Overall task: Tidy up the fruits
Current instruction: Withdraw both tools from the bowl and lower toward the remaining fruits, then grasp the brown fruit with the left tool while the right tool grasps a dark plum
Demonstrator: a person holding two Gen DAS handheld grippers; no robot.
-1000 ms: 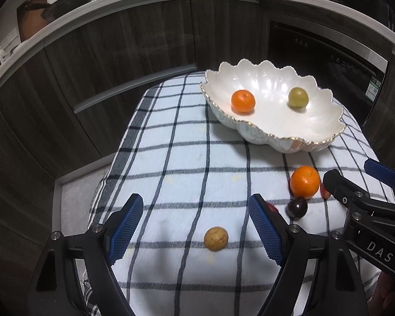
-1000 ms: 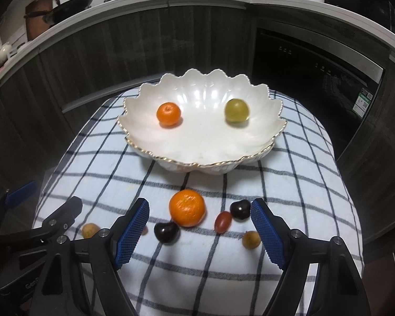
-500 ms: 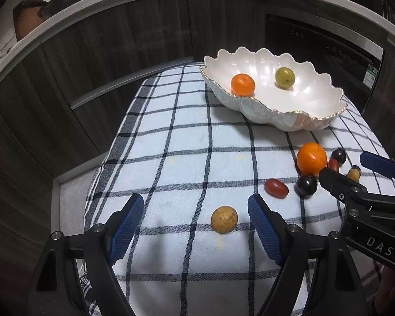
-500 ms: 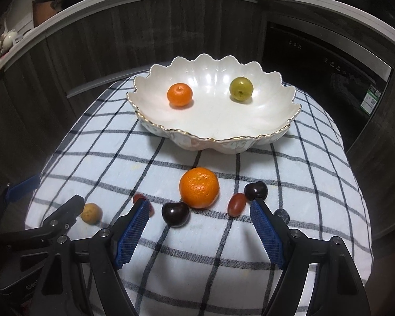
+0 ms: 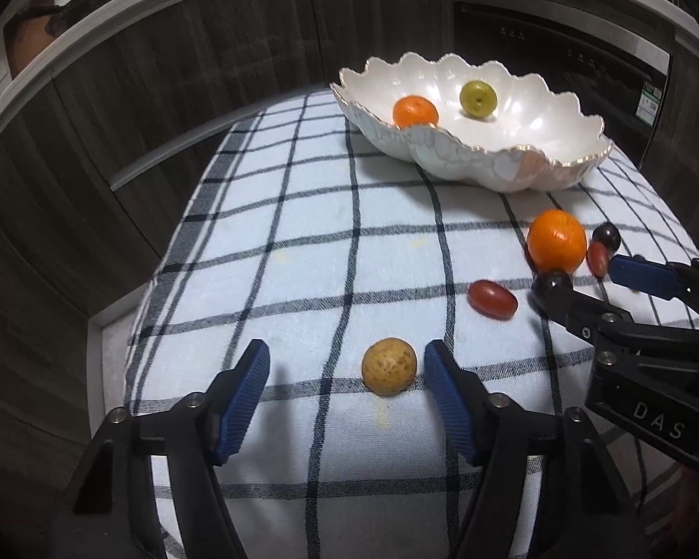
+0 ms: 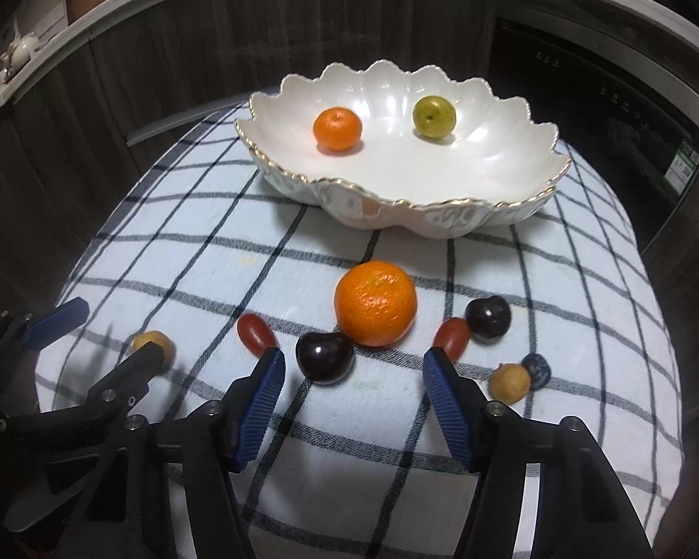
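Note:
A white scalloped bowl [image 5: 489,172] [image 6: 396,207] holds a small orange [image 6: 338,129] and a green fruit [image 6: 434,118]. My left gripper [image 5: 347,368] hangs low over the checked cloth. Its jaws are closing around a tan round fruit [image 5: 389,365], which lies near the right finger, untouched. My right gripper [image 6: 352,368] is also closing. A dark cherry [image 6: 324,356] sits between its tips with gaps on both sides, and a big orange [image 6: 375,310] lies just beyond. Each gripper shows in the other's view: the right gripper [image 5: 587,279] and the left gripper [image 6: 109,333].
Loose on the cloth [image 6: 209,251] are a red grape tomato [image 5: 493,298], a second red one [image 6: 452,335], another dark cherry [image 6: 488,316], a second tan fruit [image 6: 509,382] and a small dark berry [image 6: 536,370]. Dark cabinets surround the table.
Both grippers have sunk toward the cloth and their jaws have narrowed. The tan fruit now lies between the left tips, the dark cherry between the right tips.

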